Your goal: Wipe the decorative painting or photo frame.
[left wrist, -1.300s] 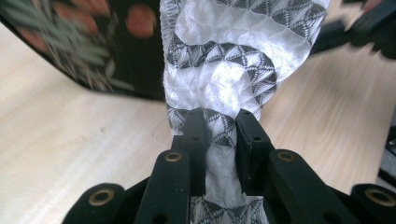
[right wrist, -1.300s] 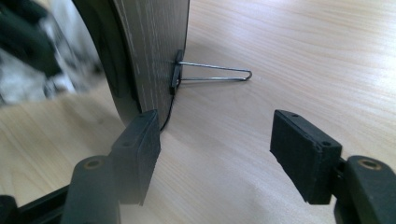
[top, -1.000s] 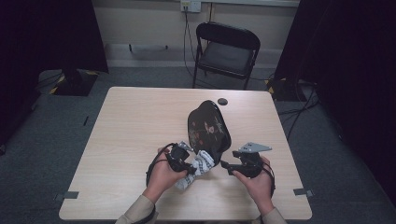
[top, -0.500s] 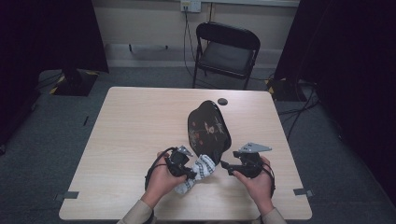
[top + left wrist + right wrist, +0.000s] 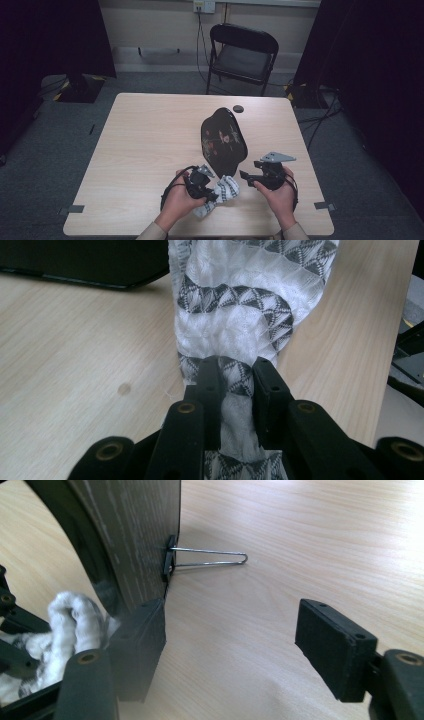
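Note:
A black lacquered plate (image 5: pixel 223 141) with a flower pattern stands tilted on the table, propped by a wire stand (image 5: pixel 210 557) behind its back (image 5: pixel 135 535). My left gripper (image 5: pixel 201 183) is shut on a white cloth (image 5: pixel 223 192) with a black triangle pattern; in the left gripper view the cloth (image 5: pixel 235 305) runs away from the gripper (image 5: pixel 239 375) across the wood. My right gripper (image 5: pixel 252 176) is open just right of the plate's near rim. Its jaws have just been opening, with bare table between them (image 5: pixel 240 640). The cloth (image 5: pixel 75 615) shows beyond the plate's edge.
A small black round object (image 5: pixel 238 108) lies near the table's far edge, behind the plate. The light wooden table (image 5: pixel 145 140) has bare room on its left half. A black folding chair (image 5: pixel 242 55) stands beyond the table.
My left gripper has shifted a little to the right and nearer the front edge, taking the cloth with it. The right hand has stayed in place.

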The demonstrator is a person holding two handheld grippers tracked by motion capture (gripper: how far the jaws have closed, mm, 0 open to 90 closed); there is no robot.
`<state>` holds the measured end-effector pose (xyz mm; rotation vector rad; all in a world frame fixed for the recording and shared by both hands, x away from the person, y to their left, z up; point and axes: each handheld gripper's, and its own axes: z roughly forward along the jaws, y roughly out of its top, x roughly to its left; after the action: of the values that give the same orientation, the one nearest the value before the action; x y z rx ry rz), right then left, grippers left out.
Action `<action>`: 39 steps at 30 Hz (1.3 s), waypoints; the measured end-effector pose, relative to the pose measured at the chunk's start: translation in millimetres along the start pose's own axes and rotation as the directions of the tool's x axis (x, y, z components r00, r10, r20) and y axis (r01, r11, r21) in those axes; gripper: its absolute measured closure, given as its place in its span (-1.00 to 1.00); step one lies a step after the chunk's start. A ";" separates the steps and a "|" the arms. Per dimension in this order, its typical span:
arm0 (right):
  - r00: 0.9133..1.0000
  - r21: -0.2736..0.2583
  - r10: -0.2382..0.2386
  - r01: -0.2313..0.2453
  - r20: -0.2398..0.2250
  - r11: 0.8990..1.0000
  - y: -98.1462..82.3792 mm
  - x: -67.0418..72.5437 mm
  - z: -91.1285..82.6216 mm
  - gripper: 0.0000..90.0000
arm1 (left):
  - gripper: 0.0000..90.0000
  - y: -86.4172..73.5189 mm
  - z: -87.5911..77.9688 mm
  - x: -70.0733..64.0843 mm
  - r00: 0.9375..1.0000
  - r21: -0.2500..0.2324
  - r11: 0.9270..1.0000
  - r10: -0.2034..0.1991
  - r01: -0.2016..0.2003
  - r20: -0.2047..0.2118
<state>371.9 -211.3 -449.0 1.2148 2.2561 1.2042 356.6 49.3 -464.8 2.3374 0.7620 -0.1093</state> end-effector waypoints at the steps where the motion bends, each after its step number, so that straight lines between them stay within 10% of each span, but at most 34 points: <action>1: 1.000 0.000 0.006 -0.006 0.003 1.000 0.0 -0.5 -0.7 -0.39 | 0.70 1.0 1.4 -0.4 1.000 0.000 1.000 -0.003 0.003 0.001; 20: 0.998 0.010 0.038 -0.038 0.048 0.999 -6.7 -12.2 -8.6 -0.46 | 0.70 13.6 16.5 -10.9 0.998 0.019 0.999 0.044 -0.044 0.040; 39: 0.996 0.019 0.047 -0.049 0.077 0.999 -10.5 -20.9 -10.2 -0.46 | 0.70 36.2 22.9 1.9 1.000 0.028 1.000 0.015 -0.014 -0.007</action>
<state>372.5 -236.4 -453.6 1.3073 2.2010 1.1340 380.8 14.1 -462.3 2.3707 0.7516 -0.1053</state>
